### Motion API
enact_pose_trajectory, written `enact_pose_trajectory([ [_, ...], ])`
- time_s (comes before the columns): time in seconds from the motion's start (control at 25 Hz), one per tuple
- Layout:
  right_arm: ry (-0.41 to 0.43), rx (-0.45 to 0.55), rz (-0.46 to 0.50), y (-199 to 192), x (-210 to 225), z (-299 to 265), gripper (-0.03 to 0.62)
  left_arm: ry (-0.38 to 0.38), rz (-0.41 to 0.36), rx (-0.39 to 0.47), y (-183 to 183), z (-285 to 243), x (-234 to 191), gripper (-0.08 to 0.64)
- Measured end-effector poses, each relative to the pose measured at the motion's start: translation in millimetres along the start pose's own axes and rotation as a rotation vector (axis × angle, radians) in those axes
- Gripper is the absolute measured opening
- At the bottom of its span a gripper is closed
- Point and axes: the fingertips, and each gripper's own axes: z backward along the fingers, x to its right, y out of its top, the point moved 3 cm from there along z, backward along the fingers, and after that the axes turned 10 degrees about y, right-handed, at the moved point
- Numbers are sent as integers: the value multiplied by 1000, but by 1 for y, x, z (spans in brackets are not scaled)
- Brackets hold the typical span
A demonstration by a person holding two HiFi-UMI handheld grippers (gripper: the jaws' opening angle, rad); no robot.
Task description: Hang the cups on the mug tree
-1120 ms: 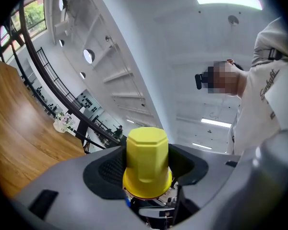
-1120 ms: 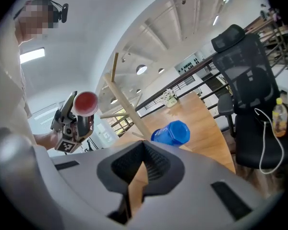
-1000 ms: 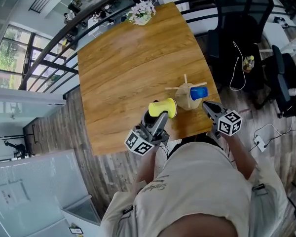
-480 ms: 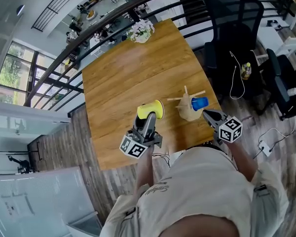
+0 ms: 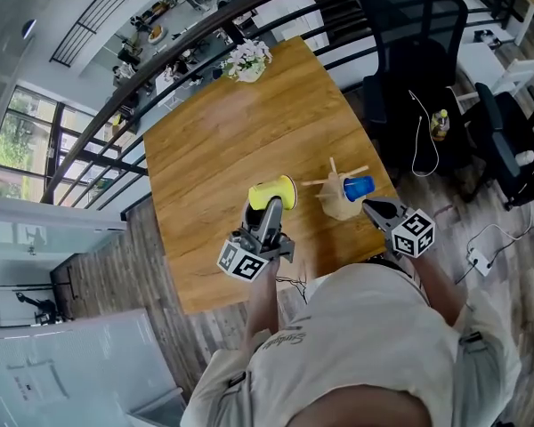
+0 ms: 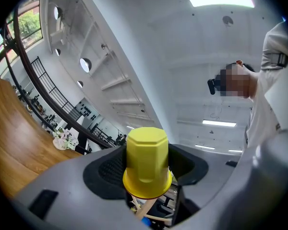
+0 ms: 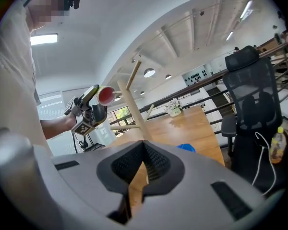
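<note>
A yellow cup [image 5: 272,192] lies sideways in my left gripper [image 5: 265,210], which is shut on it above the wooden table [image 5: 222,132]. In the left gripper view the yellow cup [image 6: 146,152] sits base-up between the left gripper's [image 6: 147,178] pads, with wooden pegs showing below it. The wooden mug tree [image 5: 336,190] stands near the table's near right corner with a blue cup [image 5: 360,187] at it. My right gripper [image 5: 372,209] is shut and empty, its tips close by the tree's base. In the right gripper view the right gripper [image 7: 143,150] points at the tree's trunk [image 7: 132,104] and the blue cup [image 7: 186,148].
A vase of white flowers [image 5: 249,59] stands at the table's far edge by a black railing [image 5: 160,52]. Black office chairs [image 5: 414,69] stand right of the table. A bottle [image 5: 440,124] and cables lie on the floor there.
My left gripper with the yellow cup has moved left, away from the mug tree, and a little up. The right gripper has stayed beside the tree's base.
</note>
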Motion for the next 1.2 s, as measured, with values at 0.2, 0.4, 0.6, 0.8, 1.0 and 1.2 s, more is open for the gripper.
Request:
enact_pose_trajectory([
  [0.2,-5,8,-17,0,1,-2,-8,-16,9,-24,-3,-7,-2,272],
  [0.4,-22,10,-37,-4,5,-3,-7,-26,24,-53,-11,-14,-8,271],
  [0.6,-39,10,-50,-9,10,1,-8,-40,42,-74,-23,-20,-11,272],
  [0.8,-55,8,-67,-14,13,7,-7,-60,72,-89,-32,-28,-10,271],
  [1.0,-64,-11,-72,-20,14,6,-7,-83,88,-95,-37,-35,-9,271],
  [1.2,-71,-12,-80,-21,14,10,-8,-91,99,-105,-42,-37,-5,272],
])
